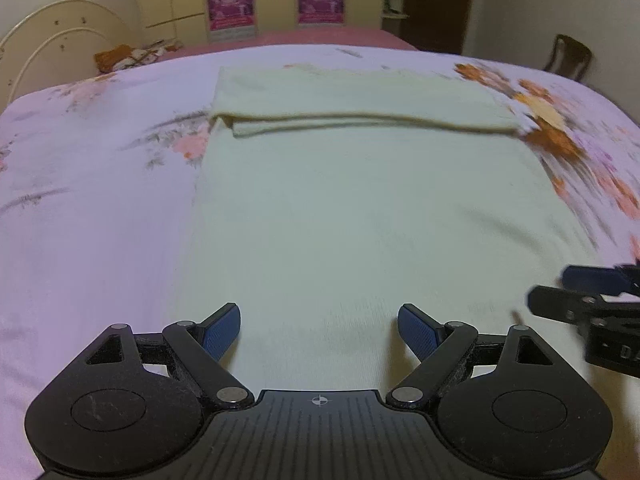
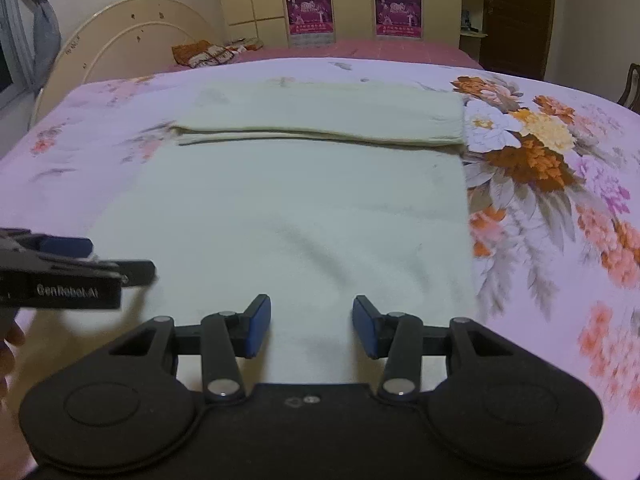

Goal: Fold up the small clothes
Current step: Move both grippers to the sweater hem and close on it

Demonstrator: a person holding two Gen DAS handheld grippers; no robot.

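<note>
A pale cream garment (image 1: 360, 216) (image 2: 280, 216) lies flat on the bed, its far part folded back toward me into a doubled band (image 1: 352, 96) (image 2: 320, 112). My left gripper (image 1: 319, 320) hovers over the garment's near left area, jaws wide open and nothing between the blue pads. In the right wrist view, the left gripper (image 2: 120, 258) comes in from the left edge. My right gripper (image 2: 311, 314) stands open over the near middle of the cloth, empty, and the right gripper (image 1: 550, 286) also shows at the left wrist view's right edge.
The bed wears a lilac floral sheet (image 1: 100, 200) (image 2: 540, 168). Behind it are a pink bedspread, a cream arched headboard (image 2: 132, 32), an orange patterned cushion (image 2: 200, 54) and wardrobes with pink posters (image 2: 308, 4). A wooden chair (image 1: 568, 56) stands far right. A hand (image 2: 8, 344) shows at the left edge.
</note>
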